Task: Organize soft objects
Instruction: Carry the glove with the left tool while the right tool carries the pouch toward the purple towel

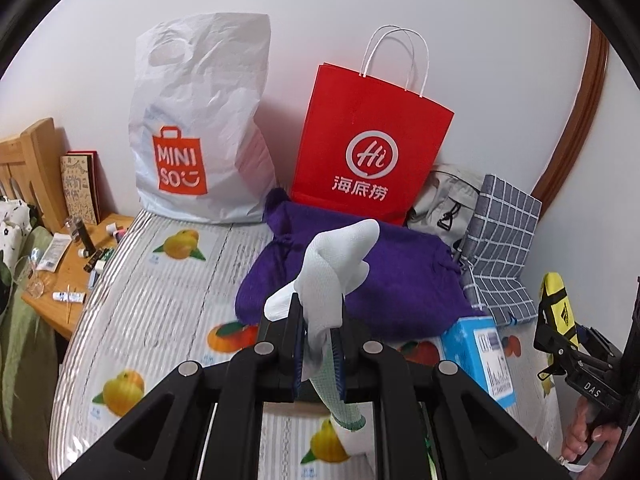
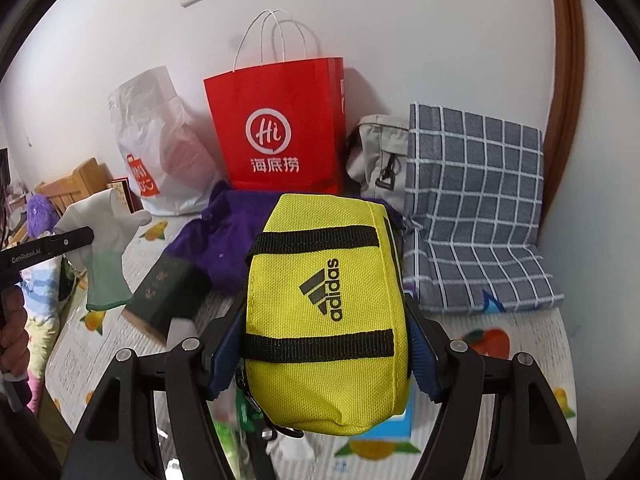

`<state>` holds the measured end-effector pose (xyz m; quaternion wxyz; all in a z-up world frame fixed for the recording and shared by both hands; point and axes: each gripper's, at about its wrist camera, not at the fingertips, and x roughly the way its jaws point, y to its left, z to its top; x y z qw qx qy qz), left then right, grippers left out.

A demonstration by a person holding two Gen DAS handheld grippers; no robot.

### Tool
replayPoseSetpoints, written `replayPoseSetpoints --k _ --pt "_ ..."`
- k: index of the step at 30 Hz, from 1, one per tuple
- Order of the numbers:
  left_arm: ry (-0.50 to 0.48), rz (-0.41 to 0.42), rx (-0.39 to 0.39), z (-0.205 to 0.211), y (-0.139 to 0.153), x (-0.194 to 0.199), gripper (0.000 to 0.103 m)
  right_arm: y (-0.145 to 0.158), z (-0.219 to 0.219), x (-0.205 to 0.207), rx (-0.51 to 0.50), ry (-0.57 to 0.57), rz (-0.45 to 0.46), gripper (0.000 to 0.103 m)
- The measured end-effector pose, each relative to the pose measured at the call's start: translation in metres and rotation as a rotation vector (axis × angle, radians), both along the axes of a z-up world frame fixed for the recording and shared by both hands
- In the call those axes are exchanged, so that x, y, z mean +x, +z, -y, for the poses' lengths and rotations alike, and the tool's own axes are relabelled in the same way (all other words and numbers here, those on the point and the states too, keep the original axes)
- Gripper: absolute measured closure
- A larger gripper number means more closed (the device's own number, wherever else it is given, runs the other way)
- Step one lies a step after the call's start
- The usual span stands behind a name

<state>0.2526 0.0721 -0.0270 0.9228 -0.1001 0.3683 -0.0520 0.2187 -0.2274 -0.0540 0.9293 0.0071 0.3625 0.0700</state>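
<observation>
My left gripper is shut on a white work glove with a green cuff, which hangs in the air; the same glove shows at the left of the right wrist view. My right gripper is shut on a yellow pouch with black straps, its pads pressing on both sides; that yellow pouch appears at the right edge of the left wrist view. A purple knitted cloth lies on the fruit-print mat below and beyond both grippers.
Against the wall stand a white plastic bag, a red paper bag, a grey bag and a grey checked cushion. A blue box and a dark green box lie on the mat. A cluttered wooden bedside table stands left.
</observation>
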Motion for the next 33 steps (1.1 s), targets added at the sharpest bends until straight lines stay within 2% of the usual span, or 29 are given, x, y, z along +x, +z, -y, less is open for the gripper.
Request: replayPoseSetpoints --k 7,16,21,27,33 --pt "-0.006 -0.015 0.025 0.007 -0.002 0.032 0.091 0.002 -0.003 0.038 -0.009 0.010 0.017 0.033" --pt "0.000 -0.042 0.030 0.011 -0.007 0.073 0.091 -0.013 -0.004 0.097 0.028 0.014 -0.021 0.033" --pt "-0.017 -0.055 0.040 0.024 -0.008 0.101 0.091 -0.016 -0.006 0.126 0.005 0.022 -0.017 0.032" --pt "-0.036 -0.093 0.056 0.040 -0.028 0.126 0.091 -0.038 -0.002 0.153 -0.009 0.030 -0.058 0.032" --pt "-0.052 -0.128 0.033 0.051 -0.048 0.149 0.091 -0.060 0.001 0.174 -0.024 0.047 -0.107 0.032"
